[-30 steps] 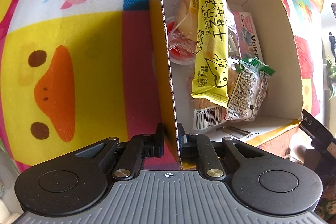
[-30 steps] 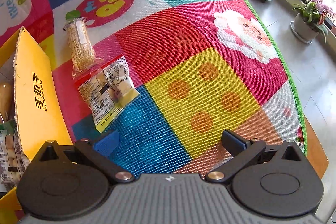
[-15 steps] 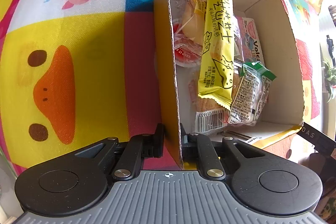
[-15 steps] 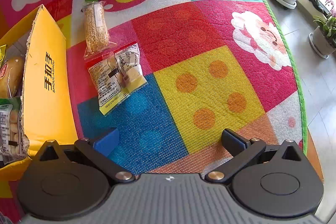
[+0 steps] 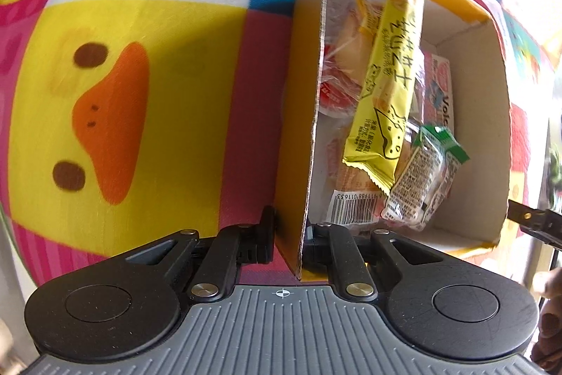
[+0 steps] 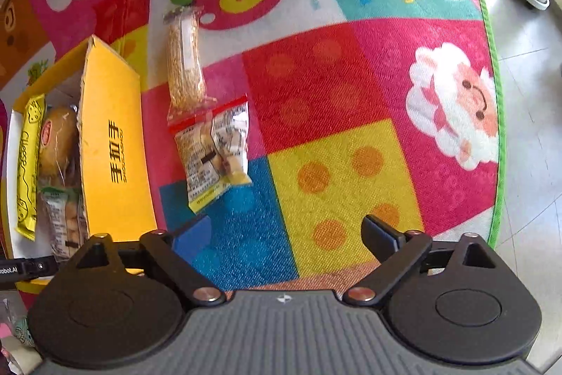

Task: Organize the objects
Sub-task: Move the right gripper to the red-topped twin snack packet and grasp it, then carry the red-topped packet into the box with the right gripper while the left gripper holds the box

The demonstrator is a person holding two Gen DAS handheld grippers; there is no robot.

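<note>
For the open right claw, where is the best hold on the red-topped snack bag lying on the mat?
Probably across the narrow width of the red-topped snack bag, at its bulging middle, coming straight down. It lies flat, apart from the box, though the grain bar overlaps its red top edge.

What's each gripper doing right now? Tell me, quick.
Left gripper: closed on the yellow box wall.
Right gripper: open, empty, above the mat.
</note>
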